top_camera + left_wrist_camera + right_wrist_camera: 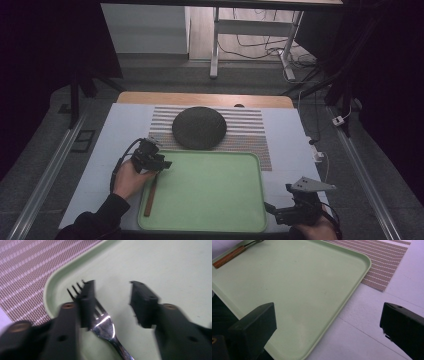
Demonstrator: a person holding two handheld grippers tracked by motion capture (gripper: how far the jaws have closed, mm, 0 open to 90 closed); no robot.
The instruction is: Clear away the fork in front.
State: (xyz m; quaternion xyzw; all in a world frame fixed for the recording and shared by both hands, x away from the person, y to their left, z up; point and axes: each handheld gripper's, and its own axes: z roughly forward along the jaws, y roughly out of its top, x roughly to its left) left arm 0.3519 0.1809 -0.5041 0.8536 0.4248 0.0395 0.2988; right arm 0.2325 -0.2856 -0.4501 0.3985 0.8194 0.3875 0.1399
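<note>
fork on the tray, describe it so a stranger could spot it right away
Find the green tray at the table's near edge. Along its left rim lies the fork, under the left claw. Its brown wooden handle and metal tines make it the tray's one utensil.

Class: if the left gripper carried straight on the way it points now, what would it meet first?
Probably the fork lying on the green tray: the open left gripper points down at its head, though depth is unclear.

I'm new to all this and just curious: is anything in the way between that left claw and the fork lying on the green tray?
Nothing visible. The left gripper hangs open right over the fork, one jaw partly covering the tines. The fork lies alone near the tray corner.
</note>
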